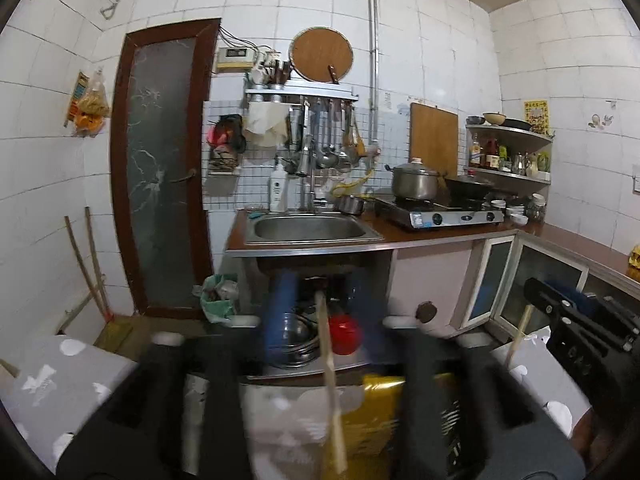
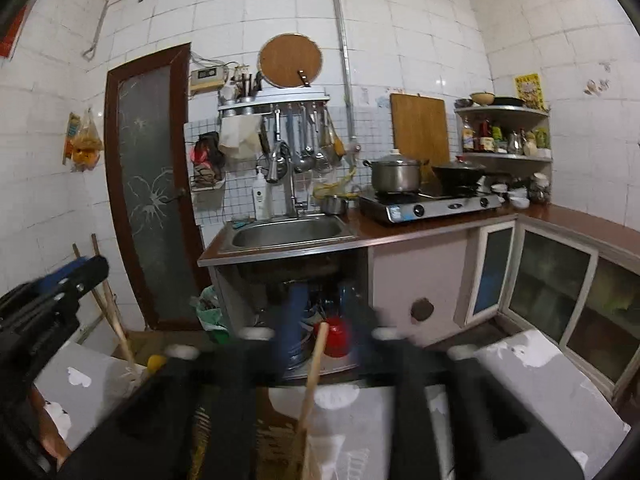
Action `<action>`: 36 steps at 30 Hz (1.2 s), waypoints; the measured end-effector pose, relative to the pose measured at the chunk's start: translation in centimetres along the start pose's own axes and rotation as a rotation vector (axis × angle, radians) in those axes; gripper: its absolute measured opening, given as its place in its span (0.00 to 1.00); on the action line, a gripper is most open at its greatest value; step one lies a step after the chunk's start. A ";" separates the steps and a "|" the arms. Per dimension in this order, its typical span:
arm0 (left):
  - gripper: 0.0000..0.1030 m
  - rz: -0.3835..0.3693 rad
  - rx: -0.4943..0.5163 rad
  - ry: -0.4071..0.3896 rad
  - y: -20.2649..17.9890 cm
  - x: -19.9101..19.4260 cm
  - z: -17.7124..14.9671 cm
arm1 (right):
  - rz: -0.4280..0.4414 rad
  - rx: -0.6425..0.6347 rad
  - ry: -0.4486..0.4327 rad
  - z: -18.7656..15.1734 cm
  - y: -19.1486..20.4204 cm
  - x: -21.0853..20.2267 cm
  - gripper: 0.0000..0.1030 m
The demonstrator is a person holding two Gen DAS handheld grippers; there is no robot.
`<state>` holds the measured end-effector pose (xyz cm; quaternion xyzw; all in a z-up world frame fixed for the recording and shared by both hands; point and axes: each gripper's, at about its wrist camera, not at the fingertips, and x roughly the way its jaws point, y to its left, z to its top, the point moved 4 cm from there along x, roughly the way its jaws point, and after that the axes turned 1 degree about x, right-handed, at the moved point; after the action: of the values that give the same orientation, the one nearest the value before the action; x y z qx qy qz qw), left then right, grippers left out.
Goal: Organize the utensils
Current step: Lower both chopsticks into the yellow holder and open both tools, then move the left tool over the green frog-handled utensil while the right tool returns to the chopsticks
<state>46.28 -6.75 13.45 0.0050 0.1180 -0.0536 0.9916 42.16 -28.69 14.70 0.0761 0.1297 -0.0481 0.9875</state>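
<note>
Left wrist: steel sink [image 1: 256, 240], contents unseen.

Both wrist views low, facing shared sink [image 1: 310, 227], well apart

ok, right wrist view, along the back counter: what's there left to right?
White pump bottle → stainless steel sink → small steel bowl → lidded steel pot → black wok → small white bowls → glass jar.
</note>
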 end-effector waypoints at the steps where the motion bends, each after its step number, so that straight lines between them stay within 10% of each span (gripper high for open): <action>1: 0.69 0.010 -0.002 -0.008 0.5 -0.9 0.0 | -0.008 0.014 -0.010 0.1 -0.5 -1.0 0.68; 8: 0.94 0.071 -0.023 0.043 5.1 -7.8 -0.6 | -0.012 -0.032 0.046 -0.7 -1.6 -6.5 0.68; 20: 0.95 0.087 0.032 0.146 5.9 -17.1 -5.9 | 0.057 -0.001 0.217 -8.2 -2.6 -13.9 0.68; 36: 0.95 0.087 0.011 0.366 4.2 -16.2 -16.1 | -0.034 -0.009 0.513 -20.0 -3.5 -13.9 0.63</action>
<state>27.31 -0.49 1.59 0.0250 0.2956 -0.0093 0.9549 23.44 -27.85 -1.26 0.0793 0.3775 -0.0434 0.9216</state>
